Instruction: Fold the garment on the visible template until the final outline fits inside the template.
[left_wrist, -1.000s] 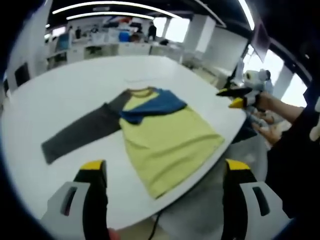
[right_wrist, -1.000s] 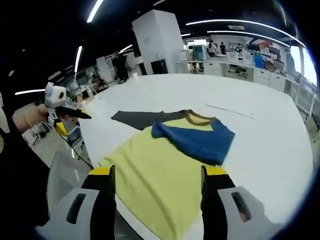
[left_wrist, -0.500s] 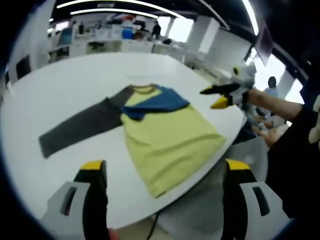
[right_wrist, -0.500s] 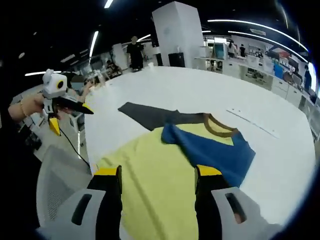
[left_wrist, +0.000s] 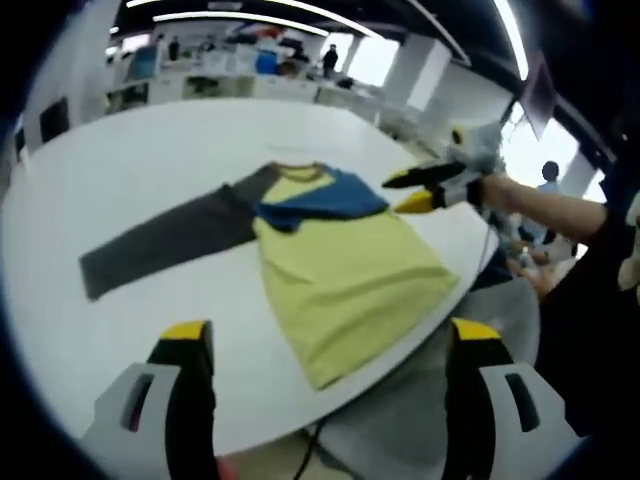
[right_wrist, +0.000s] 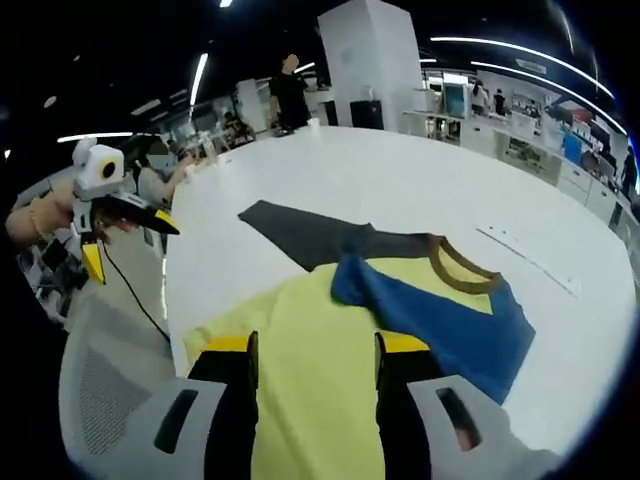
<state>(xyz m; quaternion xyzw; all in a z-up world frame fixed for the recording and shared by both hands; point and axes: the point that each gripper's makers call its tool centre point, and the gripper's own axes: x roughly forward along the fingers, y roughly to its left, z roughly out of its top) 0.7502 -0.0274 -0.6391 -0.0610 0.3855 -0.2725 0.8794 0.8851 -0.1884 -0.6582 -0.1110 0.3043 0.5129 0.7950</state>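
A shirt with a yellow body (left_wrist: 350, 270) lies flat on the round white table (left_wrist: 120, 150). Its blue sleeve (left_wrist: 320, 200) is folded across the chest, and the grey sleeve (left_wrist: 160, 245) stretches out to the left. My left gripper (left_wrist: 328, 330) is open, held back from the table edge and short of the hem. My right gripper (left_wrist: 418, 190), in a hand, hovers beside the blue sleeve. In the right gripper view the right gripper (right_wrist: 317, 345) stands open low over the yellow body (right_wrist: 310, 310), near the blue sleeve (right_wrist: 440, 310) and the brown collar (right_wrist: 465, 265). The left gripper (right_wrist: 120, 212) hangs off the table at left.
A thin pale strip (right_wrist: 530, 262) lies on the table (right_wrist: 400, 170) beyond the collar. A grey mesh chair (right_wrist: 110, 400) stands at the near table edge under the shirt's hem. Desks and a standing person (right_wrist: 290, 95) are far behind.
The right gripper has moved in over the shirt toward the blue sleeve, and its jaws have narrowed a little. The left gripper has barely shifted. The garment lies as before.
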